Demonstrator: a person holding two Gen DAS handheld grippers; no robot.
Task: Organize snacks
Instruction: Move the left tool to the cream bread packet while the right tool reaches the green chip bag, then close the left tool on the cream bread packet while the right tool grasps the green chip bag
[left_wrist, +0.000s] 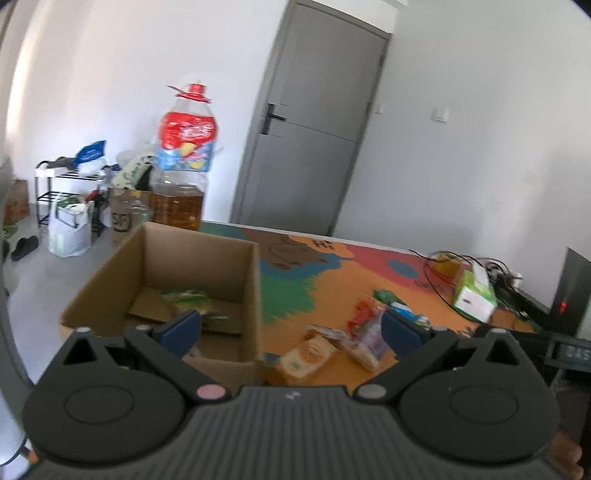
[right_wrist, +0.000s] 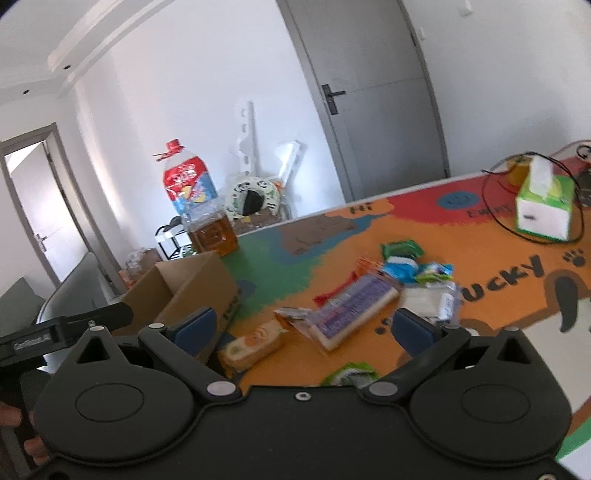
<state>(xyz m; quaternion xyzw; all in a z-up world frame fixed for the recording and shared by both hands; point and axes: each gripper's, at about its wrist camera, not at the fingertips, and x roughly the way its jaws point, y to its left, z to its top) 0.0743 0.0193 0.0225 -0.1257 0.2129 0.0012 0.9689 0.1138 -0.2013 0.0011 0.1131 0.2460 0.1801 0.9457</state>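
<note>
Both claws hang wide open and empty above the near edge of the worktop (right_wrist: 461, 236): the left claw (left_wrist: 291, 328) sits over the near right corner of the box (left_wrist: 251, 280), the right claw (right_wrist: 303, 328) over the loose snacks.

From where I stand, the sorting looks barely begun. The box, a plain open brown carton at the left end of the worktop, holds one green packet (left_wrist: 192, 299) lying flat on its floor, beside a loose flap of cardboard; nothing else shows inside.

Everything else is outside the box. An orange packet (right_wrist: 251, 345) lies just beside the carton's right wall. Next to it is a long clear-wrapped purple pack (right_wrist: 351, 306), lying at a slant, with a small crumpled wrapper (right_wrist: 293, 315) touching its near end. Behind these sit a red-orange packet (right_wrist: 364, 267), a blue one (right_wrist: 400, 267), a green one (right_wrist: 400, 249) and a pale clear bag (right_wrist: 428, 302), all bunched close together. One more green packet (right_wrist: 349, 373) lies right under the right claw, partly hidden by it.

All are small, soft, crinkly pouches; both views are blurred, so I cannot read any labels.

A tissue box (right_wrist: 543, 206) and an oil bottle (right_wrist: 201, 206) also stand there and do not look like snacks.
</note>
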